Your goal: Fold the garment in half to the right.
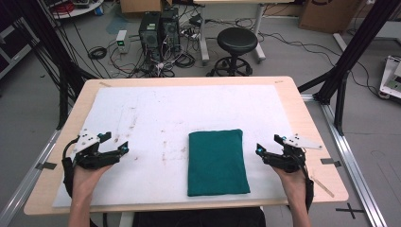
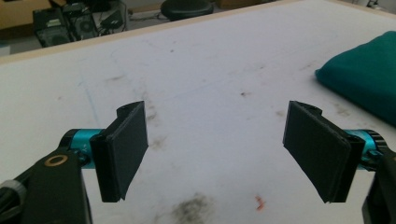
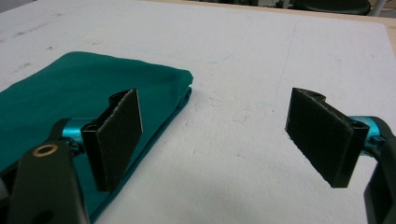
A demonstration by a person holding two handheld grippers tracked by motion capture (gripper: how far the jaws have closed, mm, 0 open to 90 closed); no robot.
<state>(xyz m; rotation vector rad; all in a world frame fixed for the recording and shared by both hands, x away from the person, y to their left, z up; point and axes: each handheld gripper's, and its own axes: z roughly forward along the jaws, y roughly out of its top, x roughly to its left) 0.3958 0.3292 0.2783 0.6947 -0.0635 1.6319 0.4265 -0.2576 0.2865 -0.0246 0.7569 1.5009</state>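
My left claw [image 1: 115, 143] hovers over the white sheet [image 1: 156, 109], jaws spread wide, holding nothing; my right claw [image 1: 267, 144] gapes empty too, just beside the folded green cloth [image 1: 216, 161], which lies flat between both on the table [image 1: 302, 118].

A dark green cloth [image 1: 217, 162], folded into a thick, neat rectangle, lies flat on the white sheet covering the wooden table [image 1: 302, 113]. Its long sides run front to back, slightly right of centre, its near short end close to the sheet's front edge.
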